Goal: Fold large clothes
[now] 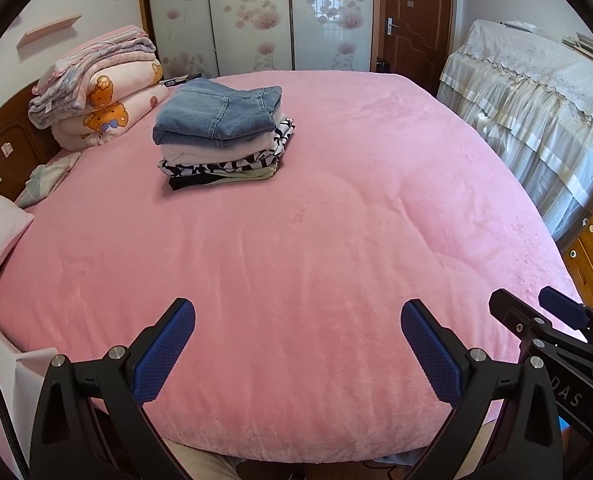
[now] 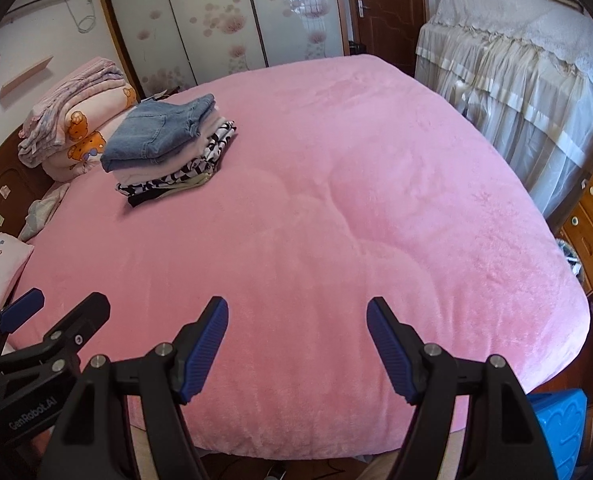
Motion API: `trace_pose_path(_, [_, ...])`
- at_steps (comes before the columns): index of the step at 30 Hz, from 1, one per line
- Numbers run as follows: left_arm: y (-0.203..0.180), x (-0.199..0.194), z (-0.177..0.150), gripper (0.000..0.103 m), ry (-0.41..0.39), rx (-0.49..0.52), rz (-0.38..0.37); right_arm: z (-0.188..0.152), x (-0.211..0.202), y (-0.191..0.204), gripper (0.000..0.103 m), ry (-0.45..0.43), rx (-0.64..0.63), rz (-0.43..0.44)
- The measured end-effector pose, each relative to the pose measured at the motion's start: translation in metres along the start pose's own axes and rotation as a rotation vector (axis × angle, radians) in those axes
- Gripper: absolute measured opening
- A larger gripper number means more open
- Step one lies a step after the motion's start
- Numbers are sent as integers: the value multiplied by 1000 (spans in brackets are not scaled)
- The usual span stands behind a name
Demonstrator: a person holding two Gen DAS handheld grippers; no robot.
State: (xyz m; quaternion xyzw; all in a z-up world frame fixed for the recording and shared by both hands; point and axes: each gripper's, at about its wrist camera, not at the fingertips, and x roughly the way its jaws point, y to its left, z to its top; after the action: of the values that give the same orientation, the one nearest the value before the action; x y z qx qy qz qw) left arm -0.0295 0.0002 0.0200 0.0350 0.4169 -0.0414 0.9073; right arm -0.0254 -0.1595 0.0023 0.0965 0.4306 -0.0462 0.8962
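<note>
A stack of folded clothes (image 1: 220,134), denim uppermost, is seen on the pink bedspread (image 1: 336,208) toward the headboard side, just beside folded quilts (image 1: 96,92), while the left gripper (image 1: 296,352) and right gripper (image 2: 296,348) are held wide and empty above the bed's near edge.

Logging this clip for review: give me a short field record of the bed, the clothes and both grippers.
surface: pink bed cover
folded stack: far left on the bed, jeans on top
quilts: piled by the headboard
left gripper: open, empty, above the near edge
right gripper: open, empty, beside the left
garment being folded: none in view
</note>
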Motion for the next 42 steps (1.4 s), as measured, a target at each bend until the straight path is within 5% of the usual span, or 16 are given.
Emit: trace_pose_path(42, [9, 14, -13, 102, 65, -68, -1, -8, -3, 10, 72, -13, -54, -46])
